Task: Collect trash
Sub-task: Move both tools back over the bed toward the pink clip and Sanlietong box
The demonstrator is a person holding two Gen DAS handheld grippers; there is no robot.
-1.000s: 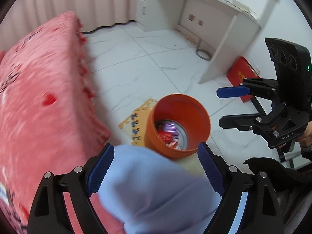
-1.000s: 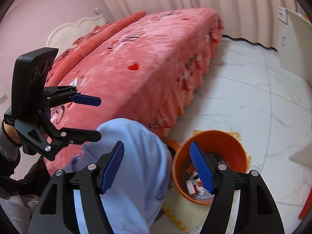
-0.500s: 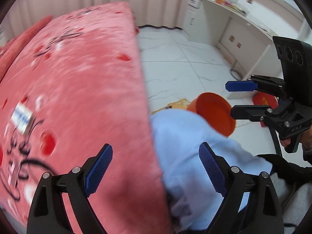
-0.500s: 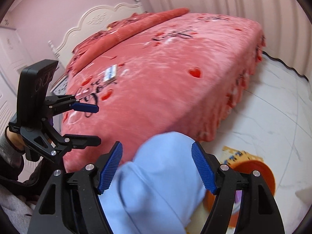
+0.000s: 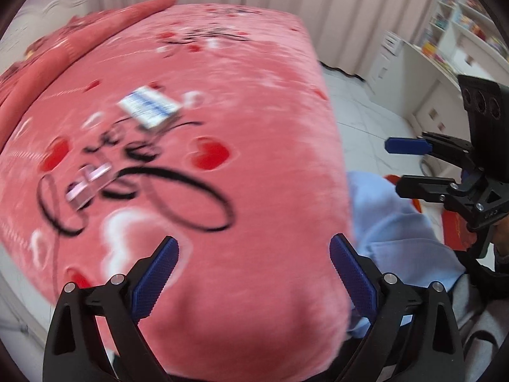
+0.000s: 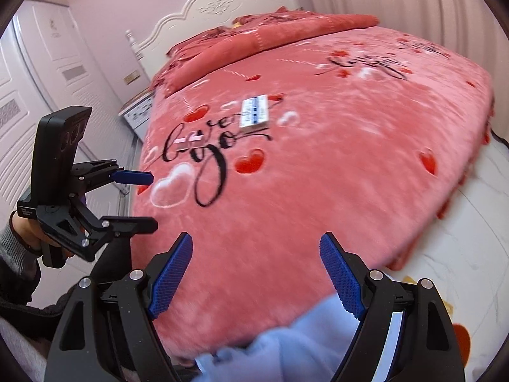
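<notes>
On the pink bedspread (image 5: 254, 165) lies a blue-and-white striped box (image 5: 148, 109) (image 6: 254, 114). Closer to the bed's near edge sits a small clear and pink wrapper (image 5: 89, 186) (image 6: 189, 141). My left gripper (image 5: 254, 254) (image 6: 152, 200) hovers over the near end of the bed, its jaws opening with nothing between them. My right gripper (image 6: 256, 248) (image 5: 396, 167) is beside it over the bed's corner, jaws also opening and empty. Both pieces of trash lie well ahead of the fingertips. A sliver of the orange bin (image 6: 461, 339) shows low on the right.
A light blue trouser leg (image 5: 397, 229) (image 6: 302, 350) of the person sits between the bed and the grippers. White headboard (image 6: 222, 6) and wardrobe doors (image 6: 47, 73) stand beyond the bed. A white desk (image 5: 423, 63) and marble floor (image 6: 477, 222) lie to the right.
Both views swung away from the orange bin on the floor and up onto the bed, so the box and wrapper came into sight. Both pairs of jaws stand wider apart.
</notes>
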